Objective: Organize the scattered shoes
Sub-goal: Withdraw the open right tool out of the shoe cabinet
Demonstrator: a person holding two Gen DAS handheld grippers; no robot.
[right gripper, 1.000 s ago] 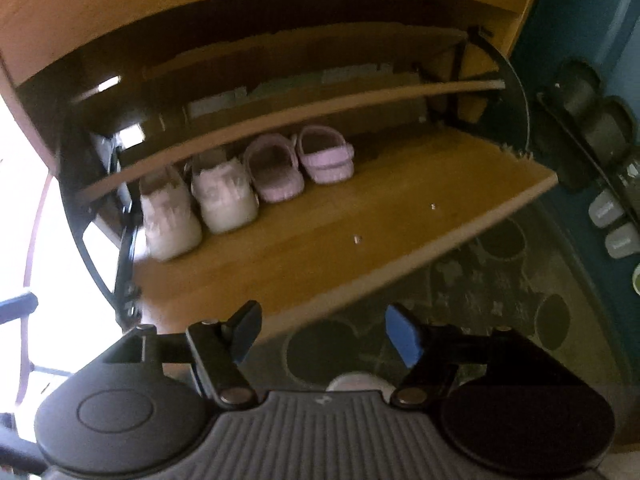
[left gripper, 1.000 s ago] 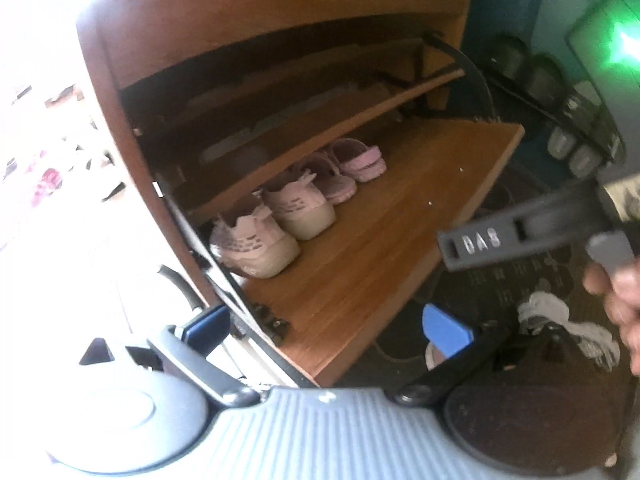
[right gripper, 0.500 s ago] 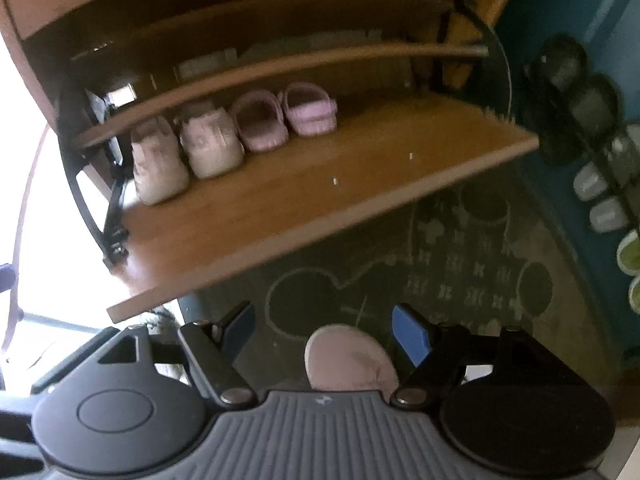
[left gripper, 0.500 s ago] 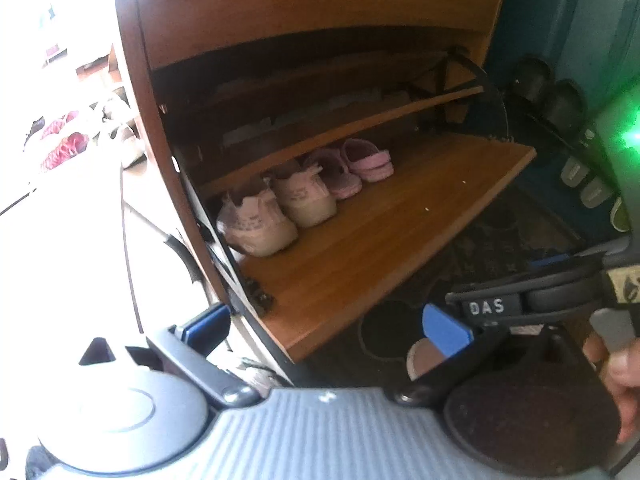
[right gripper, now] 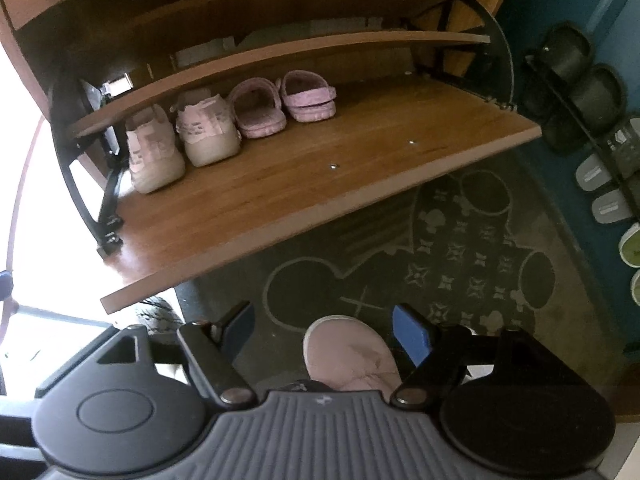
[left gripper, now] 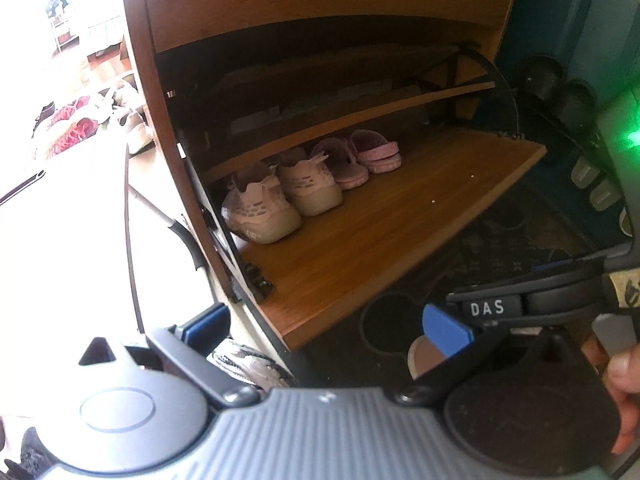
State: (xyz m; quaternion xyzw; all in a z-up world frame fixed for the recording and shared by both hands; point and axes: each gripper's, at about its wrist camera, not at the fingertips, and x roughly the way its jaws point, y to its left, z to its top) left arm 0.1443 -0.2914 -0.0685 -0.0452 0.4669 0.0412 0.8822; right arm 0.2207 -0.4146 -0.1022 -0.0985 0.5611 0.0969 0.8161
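Left gripper (left gripper: 326,330): blue-padded fingers apart, empty; grey mesh sneaker (left gripper: 248,362) below. Right gripper (right gripper: 325,330): fingers apart, hovering over pink slipper (right gripper: 352,354) on mat (right gripper: 460,256). "DAS" in white on right gripper's arm, seen from left wrist. Since a second ago both grippers pulled back and lower; slipper now mostly in view. Wooden fold-down shelf (right gripper: 320,176) holds pale pink sneakers (right gripper: 180,136) beside pink rubber clogs (right gripper: 284,102). Mat dark, mouse-head outlines. Dark slippers (right gripper: 580,76) on wall rack.
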